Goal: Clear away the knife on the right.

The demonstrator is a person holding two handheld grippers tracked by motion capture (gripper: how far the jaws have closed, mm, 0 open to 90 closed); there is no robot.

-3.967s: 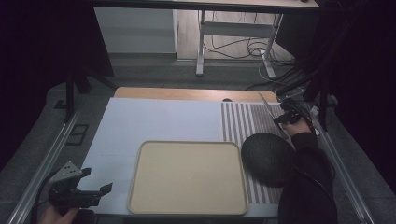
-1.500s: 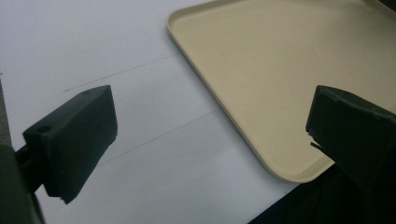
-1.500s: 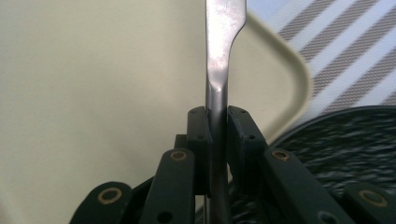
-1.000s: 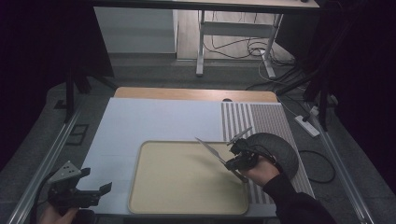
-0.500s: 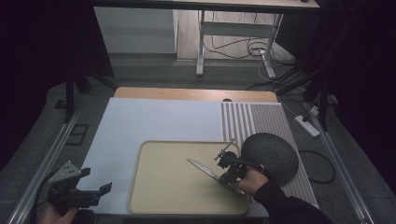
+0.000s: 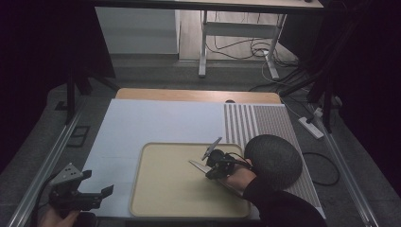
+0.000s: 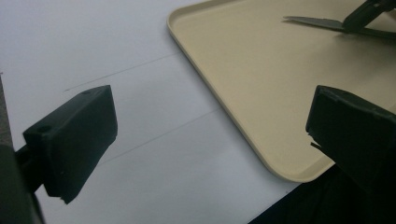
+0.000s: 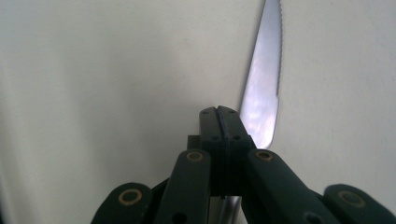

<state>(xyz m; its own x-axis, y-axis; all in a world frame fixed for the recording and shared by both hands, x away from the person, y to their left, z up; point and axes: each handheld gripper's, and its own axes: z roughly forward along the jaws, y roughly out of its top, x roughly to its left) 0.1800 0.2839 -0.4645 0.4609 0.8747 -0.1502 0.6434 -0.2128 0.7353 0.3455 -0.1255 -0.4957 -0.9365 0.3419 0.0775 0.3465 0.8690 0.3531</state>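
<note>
the right gripper (image 8: 219, 114) has its two black jaws pressed tight together, and they have just been closing. they pinch a knife (image 8: 264, 93) between them. in the right gripper view the shiny blade sticks out past the jaw tips and leans up toward the top. one edge of the blade has tiny teeth like a saw. the handle end of the knife goes down under the jaws, and you cannot see much of it.

under the knife is a tan tray (image 8: 93, 93). in the high view the right gripper (image 6: 208, 166) is low over the right part of the tray (image 6: 161, 189), and the knife (image 6: 197, 164) points left across it. the blade looks very close to the tray floor, but you cannot tell if it touches. a hand (image 6: 239, 177) in a dark sleeve holds this gripper. just to the right of the hand lies a round dark mat (image 6: 276, 158), partly on a striped grey mat (image 6: 255, 120).

the left gripper (image 6: 97, 194) is well apart from the knife, near the bottom left corner of the white table cover (image 6: 156, 123). its jaws are spread wide with nothing between them. in the left gripper view they hang over the white cover, just beside the rounded corner of the tray (image 7: 261, 93), and the knife (image 7: 313, 22) shows far off at the top.
</note>
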